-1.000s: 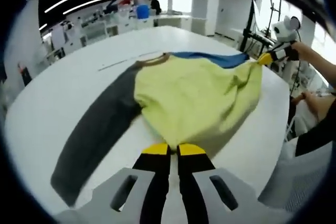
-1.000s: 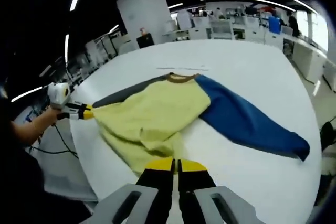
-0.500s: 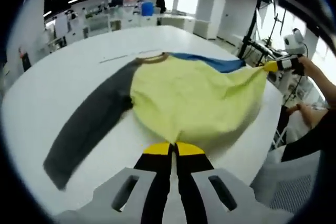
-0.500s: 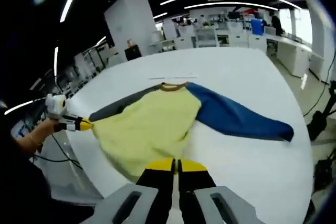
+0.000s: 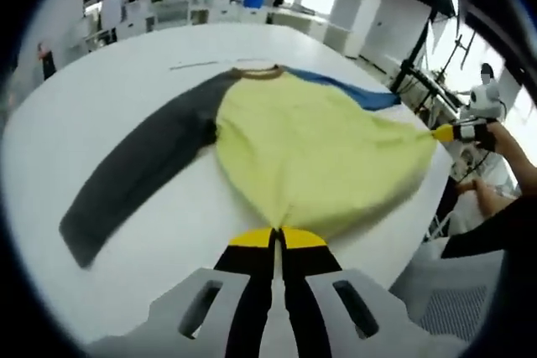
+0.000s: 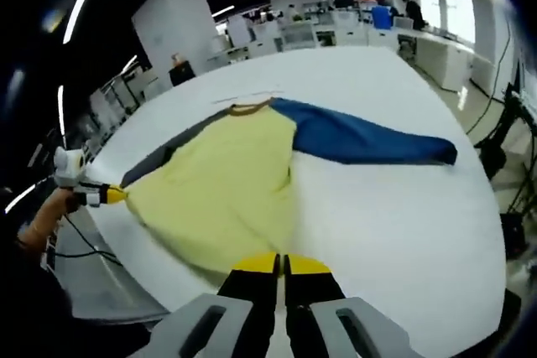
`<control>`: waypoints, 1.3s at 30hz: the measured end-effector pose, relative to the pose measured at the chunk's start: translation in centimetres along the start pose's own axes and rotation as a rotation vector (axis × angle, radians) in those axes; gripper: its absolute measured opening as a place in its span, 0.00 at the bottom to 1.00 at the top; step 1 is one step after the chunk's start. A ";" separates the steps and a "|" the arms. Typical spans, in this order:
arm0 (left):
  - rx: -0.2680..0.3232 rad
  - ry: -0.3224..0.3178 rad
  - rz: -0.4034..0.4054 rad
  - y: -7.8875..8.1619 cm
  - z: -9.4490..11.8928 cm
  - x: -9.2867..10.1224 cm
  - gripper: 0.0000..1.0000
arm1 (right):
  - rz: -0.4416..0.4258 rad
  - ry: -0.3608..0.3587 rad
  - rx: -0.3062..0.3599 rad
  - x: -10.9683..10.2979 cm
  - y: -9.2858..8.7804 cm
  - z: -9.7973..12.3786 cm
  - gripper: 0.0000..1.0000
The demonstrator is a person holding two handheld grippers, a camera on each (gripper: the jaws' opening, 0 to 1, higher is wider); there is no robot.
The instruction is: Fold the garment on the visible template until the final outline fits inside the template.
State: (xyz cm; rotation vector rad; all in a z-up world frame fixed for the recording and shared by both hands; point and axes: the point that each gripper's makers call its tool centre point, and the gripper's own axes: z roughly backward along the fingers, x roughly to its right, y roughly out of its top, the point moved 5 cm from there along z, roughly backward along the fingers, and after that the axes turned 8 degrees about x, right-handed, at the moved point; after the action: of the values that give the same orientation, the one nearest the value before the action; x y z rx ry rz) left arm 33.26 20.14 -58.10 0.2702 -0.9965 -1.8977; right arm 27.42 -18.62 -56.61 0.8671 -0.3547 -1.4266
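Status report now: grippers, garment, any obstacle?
Left gripper and right gripper shut on garment hem corners. Garment flat on table, both sleeves out. No obstacle seen.

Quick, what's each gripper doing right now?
Left gripper: shut on the shirt hem.
Right gripper: shut on the shirt hem.

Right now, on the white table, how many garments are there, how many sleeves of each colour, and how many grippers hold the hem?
Garment (yellow shirt): 1
Dark grey sleeve: 1
Blue sleeve: 1
Brown collar: 1
Grippers shut on the hem: 2, left gripper and right gripper
White table: 1
Total: 7
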 end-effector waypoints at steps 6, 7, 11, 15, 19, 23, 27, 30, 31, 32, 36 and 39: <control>-0.017 0.014 0.016 -0.9 -0.6 -0.4 0.00 | 0.007 -0.020 -0.035 1.0 -2.2 -1.3 0.00; -0.017 0.015 0.020 -1.1 -0.7 -0.4 0.00 | 0.000 -0.027 -0.042 1.3 -2.5 -1.4 0.00; -0.024 0.018 0.019 -1.5 -1.0 -0.5 0.00 | 0.005 -0.021 -0.048 1.6 -3.2 -2.1 0.00; -0.038 0.028 0.018 -2.3 -1.3 -0.5 0.00 | 0.011 -0.022 -0.053 1.8 -3.5 -2.4 0.00; -0.041 0.044 -0.016 -2.6 -1.1 -0.5 0.02 | 0.019 -0.022 -0.054 1.9 -3.6 -2.4 0.00; -0.007 0.048 -0.040 -2.4 -0.4 -0.5 0.06 | 0.007 -0.018 -0.039 2.0 -3.4 -2.5 0.00; 0.029 0.042 -0.040 -2.2 0.7 -0.4 0.11 | 0.002 -0.015 -0.038 2.0 -3.4 -2.5 0.00; 0.039 0.024 -0.044 -2.6 1.2 -0.5 0.17 | 0.004 -0.012 -0.037 1.9 -3.4 -2.5 0.00; 0.053 0.011 -0.047 -2.6 1.4 -0.2 0.20 | 0.004 -0.010 -0.035 1.9 -3.4 -2.5 0.00; 0.056 0.004 -0.050 -2.7 1.5 -0.1 0.21 | 0.003 -0.007 -0.035 1.9 -3.4 -2.5 0.00; 0.051 -0.040 -0.101 -3.5 1.9 0.1 0.24 | 0.008 0.007 -0.028 1.9 -3.4 -2.4 0.00; 0.054 -0.075 -0.123 -4.1 1.7 0.3 0.24 | 0.017 0.013 -0.020 1.9 -3.3 -2.3 0.00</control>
State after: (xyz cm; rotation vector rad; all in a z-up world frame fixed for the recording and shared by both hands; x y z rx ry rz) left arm 29.54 21.76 -59.93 0.2998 -1.1042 -2.0060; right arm 26.95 -19.47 -61.00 0.8549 -0.3368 -1.4062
